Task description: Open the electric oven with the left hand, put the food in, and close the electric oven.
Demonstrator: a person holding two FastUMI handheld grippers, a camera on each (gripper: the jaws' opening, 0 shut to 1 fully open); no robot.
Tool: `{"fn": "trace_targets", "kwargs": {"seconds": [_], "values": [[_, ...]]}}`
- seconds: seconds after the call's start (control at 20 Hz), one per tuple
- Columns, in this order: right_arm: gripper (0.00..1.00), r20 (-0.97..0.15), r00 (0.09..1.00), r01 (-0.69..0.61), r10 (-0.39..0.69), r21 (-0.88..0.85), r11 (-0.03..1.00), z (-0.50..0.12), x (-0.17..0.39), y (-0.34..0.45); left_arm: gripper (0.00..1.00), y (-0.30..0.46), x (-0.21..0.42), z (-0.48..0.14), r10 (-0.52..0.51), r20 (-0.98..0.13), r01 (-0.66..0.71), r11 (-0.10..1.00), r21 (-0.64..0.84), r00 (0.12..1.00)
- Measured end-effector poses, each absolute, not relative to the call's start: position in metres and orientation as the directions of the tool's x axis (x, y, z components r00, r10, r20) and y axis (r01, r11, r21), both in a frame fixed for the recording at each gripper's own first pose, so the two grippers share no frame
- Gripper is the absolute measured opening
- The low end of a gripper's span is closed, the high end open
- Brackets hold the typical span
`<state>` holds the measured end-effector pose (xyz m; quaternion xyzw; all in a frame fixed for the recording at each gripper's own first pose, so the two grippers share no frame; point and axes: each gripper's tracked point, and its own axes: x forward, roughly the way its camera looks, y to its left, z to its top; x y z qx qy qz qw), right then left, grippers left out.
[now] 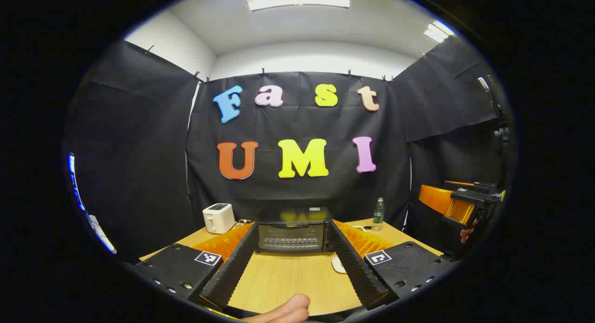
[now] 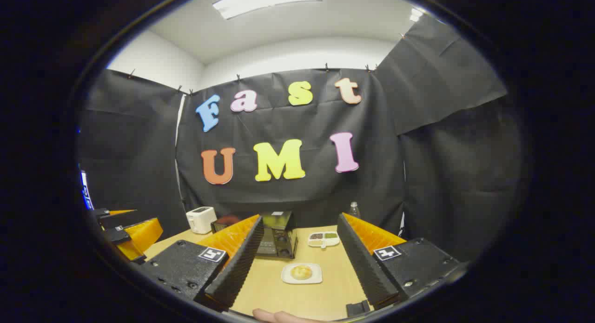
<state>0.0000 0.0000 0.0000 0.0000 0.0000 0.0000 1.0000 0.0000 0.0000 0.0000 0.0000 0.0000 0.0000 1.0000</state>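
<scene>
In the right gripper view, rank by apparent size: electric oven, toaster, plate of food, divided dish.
1. electric oven, partly hidden by a finger
2. plate of food, nearer the camera, so unsure
3. toaster and divided dish: look alike, not ranked

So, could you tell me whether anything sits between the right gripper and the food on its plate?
Nothing visible does. In the right gripper view, bare table runs from the open right gripper to the food on its white plate; the oven stands farther back left.
</scene>
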Motion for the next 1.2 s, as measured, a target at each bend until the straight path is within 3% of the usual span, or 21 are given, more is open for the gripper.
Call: {"fn": "trace_targets", "kwargs": {"seconds": [0.3,0.35,0.4,0.5,0.75,1.0,1.2], "values": [[0.96,0.013,1.0,-0.024,0.024,-0.006,1.0,0.001,-0.001,0.007,0.96,0.005,0.002,-0.005,0.007,-0.016,-0.007,1.0,-0.03,1.0],[0.96,0.011,1.0,-0.023,0.023,-0.003,1.0,0.001,0.0,0.006,1.0,0.008,0.004,-0.006,0.01,-0.017,-0.01,0.999,-0.034,1.0],[0.96,0.01,1.0,-0.023,0.023,0.002,1.0,-0.002,0.001,0.006,0.96,0.01,0.005,-0.007,0.013,-0.017,-0.013,0.999,-0.036,1.0],[0.96,0.011,1.0,-0.027,0.027,0.007,1.0,-0.004,0.004,0.007,1.0,0.016,0.006,-0.009,0.023,-0.015,-0.023,0.999,-0.039,1.0],[0.96,0.02,0.998,-0.061,0.061,0.021,0.998,-0.012,0.009,0.012,0.96,0.027,0.023,-0.006,0.047,0.002,-0.047,0.999,-0.006,0.999],[0.96,0.035,0.999,-0.037,0.036,0.038,0.999,-0.019,0.019,-0.008,0.96,0.03,0.073,-0.008,0.052,-0.006,-0.052,0.999,-0.005,0.999],[0.96,0.045,0.996,-0.074,0.072,0.064,0.995,-0.027,0.026,-0.014,0.96,0.02,0.143,-0.024,-0.018,-0.041,0.016,0.999,-0.032,0.999]]}}
